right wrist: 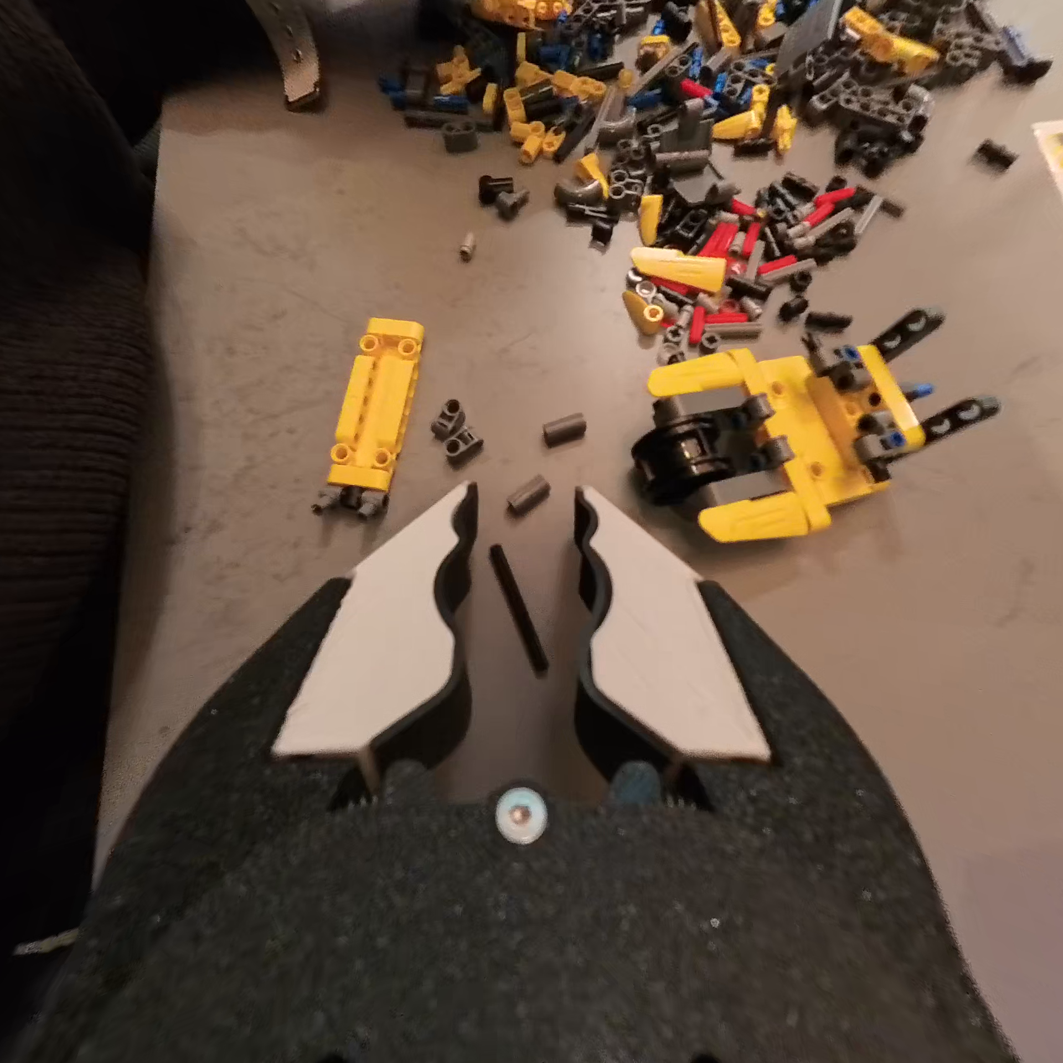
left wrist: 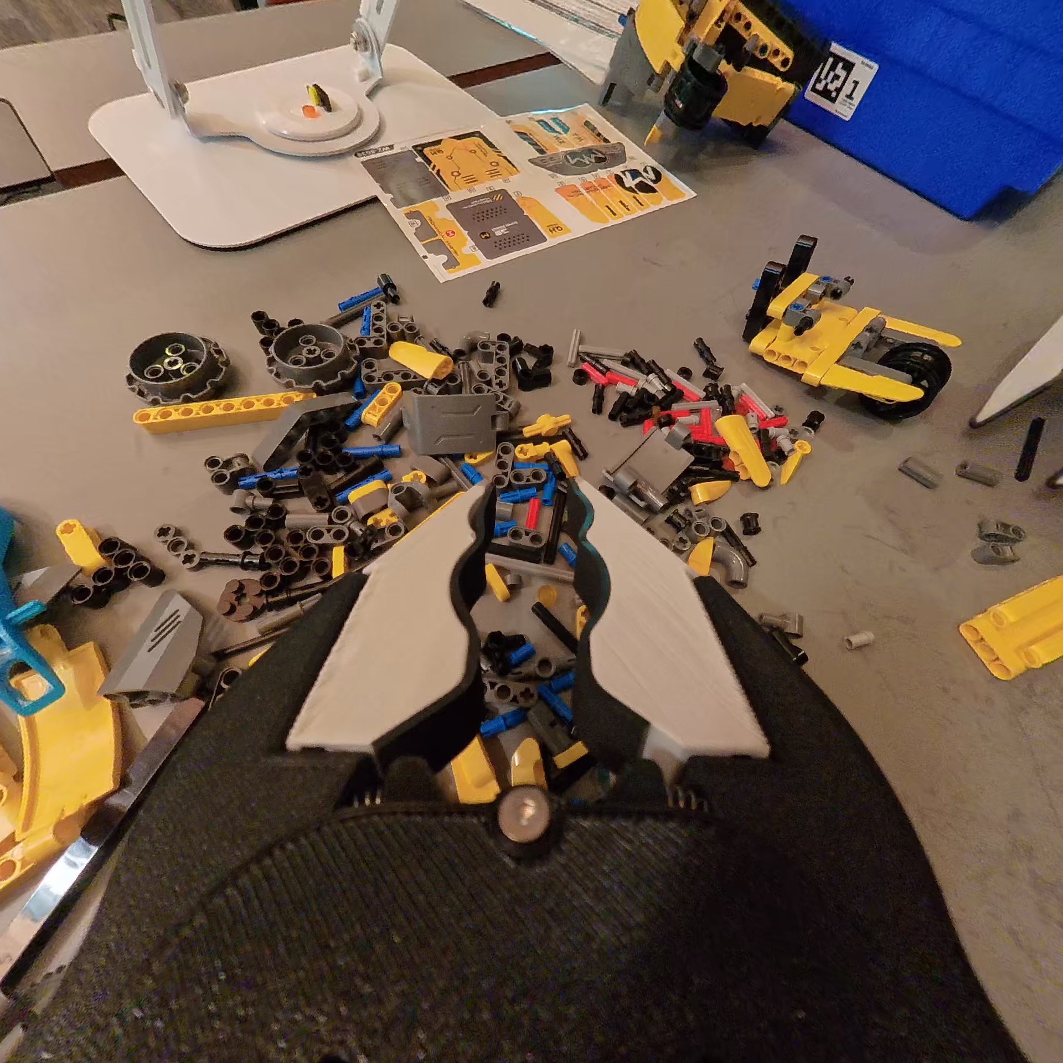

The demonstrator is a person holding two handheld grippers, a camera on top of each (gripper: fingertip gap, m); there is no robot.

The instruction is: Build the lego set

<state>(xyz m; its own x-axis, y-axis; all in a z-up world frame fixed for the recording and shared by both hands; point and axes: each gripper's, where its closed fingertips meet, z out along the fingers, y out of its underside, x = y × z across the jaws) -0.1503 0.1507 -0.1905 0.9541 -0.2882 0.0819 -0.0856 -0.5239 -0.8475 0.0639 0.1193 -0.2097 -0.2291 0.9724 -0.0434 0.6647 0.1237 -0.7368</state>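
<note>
Table: I see a grey table (left wrist: 863, 575) carrying everything, scuffed and matte.
Blue bin: a blue plastic bin (left wrist: 949, 86) sits at the far right corner in my left wrist view, with a square marker tag on its side.
White stand: a flat white stand base (left wrist: 190, 172) lies far left, with small orange and yellow bits on its round disc.
Sticker sheet: a printed sticker sheet (left wrist: 517, 190) lies flat between the stand base and the bin.
Brick pile: a loose heap of building-toy parts (left wrist: 402, 460), black, grey, blue, yellow and red, spreads across the middle.
Wheeled sub-assembly: a yellow sub-assembly with a black wheel (right wrist: 776, 443) lies on the table, just right of my right gripper's tips.
Yellow panel: a long yellow panel (right wrist: 377, 402) lies left of those tips, well apart from the heap.
Left gripper: my left gripper (left wrist: 532, 494) hangs over the near edge of the heap, jaws parted moderately, nothing gripped.
Right gripper: my right gripper (right wrist: 526, 494) has its jaws parted about as far, gripping nothing.
Black axle: a thin black axle (right wrist: 517, 610) appears in the gap between the right fingers, lying on the table; contact I cannot tell.
Grey sleeves: two short grey sleeves (right wrist: 528, 493) lie just at and beyond the right tips.
</note>
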